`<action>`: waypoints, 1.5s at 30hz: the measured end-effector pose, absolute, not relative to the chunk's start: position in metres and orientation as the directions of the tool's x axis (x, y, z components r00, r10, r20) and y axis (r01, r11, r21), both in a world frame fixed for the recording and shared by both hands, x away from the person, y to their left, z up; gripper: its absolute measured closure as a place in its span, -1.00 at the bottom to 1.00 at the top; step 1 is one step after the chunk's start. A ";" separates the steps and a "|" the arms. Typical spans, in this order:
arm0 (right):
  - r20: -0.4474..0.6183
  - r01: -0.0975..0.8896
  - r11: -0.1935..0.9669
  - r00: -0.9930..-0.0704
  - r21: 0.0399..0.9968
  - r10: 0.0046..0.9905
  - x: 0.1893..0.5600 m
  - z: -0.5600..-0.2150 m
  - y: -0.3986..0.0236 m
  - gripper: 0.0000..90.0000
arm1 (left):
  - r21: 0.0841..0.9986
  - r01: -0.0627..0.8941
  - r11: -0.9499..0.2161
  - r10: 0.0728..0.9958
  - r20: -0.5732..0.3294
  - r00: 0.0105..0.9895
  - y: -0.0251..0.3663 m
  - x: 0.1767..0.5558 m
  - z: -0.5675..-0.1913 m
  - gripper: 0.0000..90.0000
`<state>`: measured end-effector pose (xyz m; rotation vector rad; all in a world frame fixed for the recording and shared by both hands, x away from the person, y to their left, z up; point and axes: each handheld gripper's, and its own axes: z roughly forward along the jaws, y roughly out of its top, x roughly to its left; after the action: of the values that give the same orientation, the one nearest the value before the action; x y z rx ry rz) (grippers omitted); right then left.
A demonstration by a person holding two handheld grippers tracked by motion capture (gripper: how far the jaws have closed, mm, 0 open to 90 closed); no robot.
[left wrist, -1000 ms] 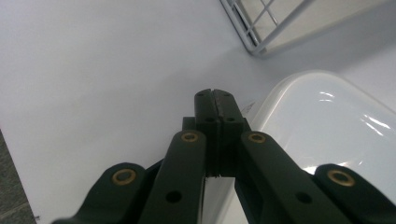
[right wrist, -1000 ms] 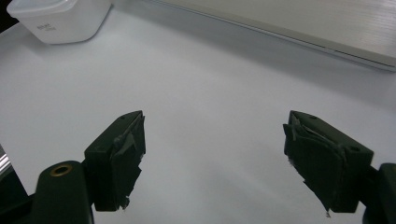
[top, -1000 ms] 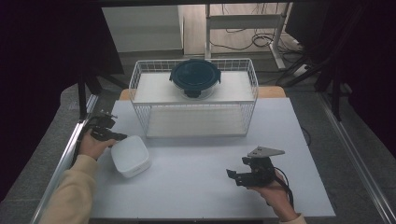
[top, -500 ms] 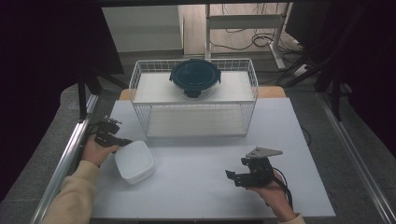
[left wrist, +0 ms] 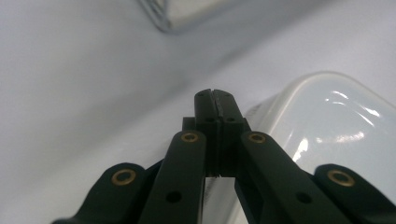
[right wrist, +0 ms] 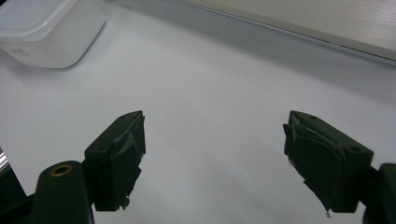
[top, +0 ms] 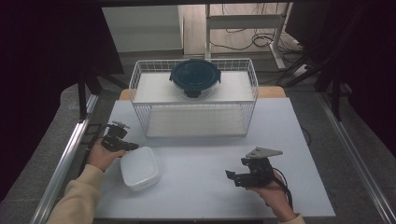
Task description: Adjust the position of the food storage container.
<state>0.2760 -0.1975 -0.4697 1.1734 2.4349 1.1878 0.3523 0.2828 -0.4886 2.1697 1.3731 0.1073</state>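
A white lidded plastic container (top: 140, 168) lies on the table at the left. My left gripper (top: 132, 146) is shut with nothing between its jaws, and its tips rest against the container's far left edge. In the left gripper view the closed tips (left wrist: 215, 95) sit right beside the container's glossy lid (left wrist: 327, 126). My right gripper (top: 232, 176) hovers open and unladen at the front right, pointing left toward the container. The right gripper view looks between the spread jaws (right wrist: 215, 158) at bare table, with the container (right wrist: 46, 28) far off at top left.
A white wire basket (top: 140, 100) stands at the back middle of the table (top: 201, 196). A round container with a dark lid (top: 195, 77) rests on top of it. The basket's corner (left wrist: 173, 14) is just beyond my left gripper.
My left gripper has moved right and a little nearer, and the white container has slid the same way ahead of it. The right gripper has stayed put.
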 end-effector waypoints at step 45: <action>0.158 0.577 0.368 -0.665 0.729 0.730 0.276 -0.470 -0.197 -0.54 | 0.506 0.858 -0.085 0.878 -0.370 0.305 0.311 0.278 -0.513 1.00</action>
<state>0.2761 -0.1975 -0.4705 1.1785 2.4331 1.1776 0.2783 0.3112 -0.5126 1.9244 1.5401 0.0382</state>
